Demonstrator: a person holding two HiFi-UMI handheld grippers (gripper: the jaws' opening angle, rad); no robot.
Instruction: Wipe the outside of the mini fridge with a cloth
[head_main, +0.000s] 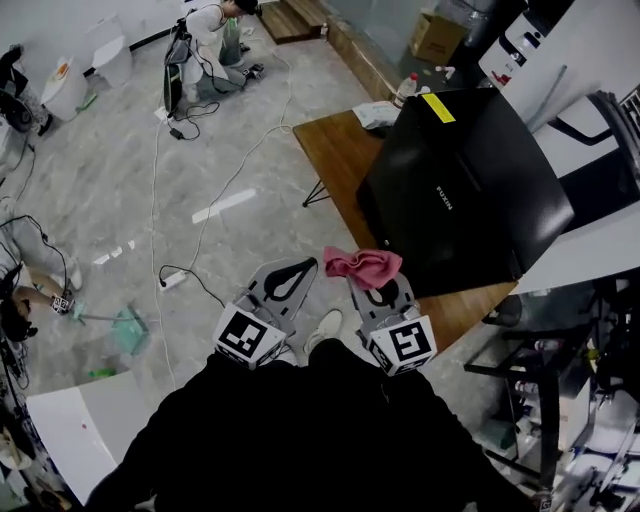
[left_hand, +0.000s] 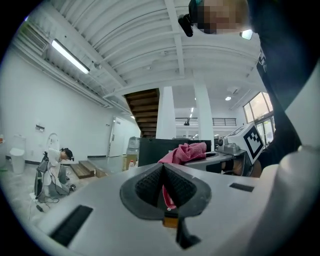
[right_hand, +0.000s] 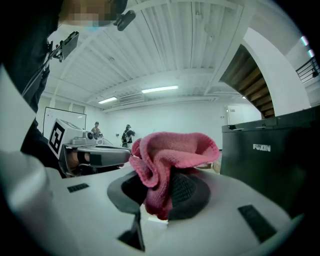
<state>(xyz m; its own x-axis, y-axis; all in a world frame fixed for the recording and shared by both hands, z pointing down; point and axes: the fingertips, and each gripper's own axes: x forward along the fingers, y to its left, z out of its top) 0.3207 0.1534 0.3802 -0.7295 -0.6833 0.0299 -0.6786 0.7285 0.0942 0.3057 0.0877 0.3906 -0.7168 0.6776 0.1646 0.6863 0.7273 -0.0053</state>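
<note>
The black mini fridge (head_main: 470, 190) stands on a wooden table (head_main: 335, 150) at the right, its near corner just ahead of my right gripper (head_main: 375, 285). That gripper is shut on a crumpled pink cloth (head_main: 362, 265), which bulges above the jaws in the right gripper view (right_hand: 170, 155), with the fridge (right_hand: 270, 160) to its right. My left gripper (head_main: 292, 272) hangs beside it over the floor, shut with nothing held (left_hand: 164, 167). The left gripper view shows the cloth (left_hand: 187, 151) and the fridge (left_hand: 155, 150) behind it.
A person (head_main: 215, 40) crouches on the floor at the far side among cables (head_main: 165, 160). A bottle (head_main: 405, 90) and papers lie on the table's far end. A cardboard box (head_main: 435, 35) and wooden steps stand beyond. Metal racks (head_main: 560, 400) crowd the right.
</note>
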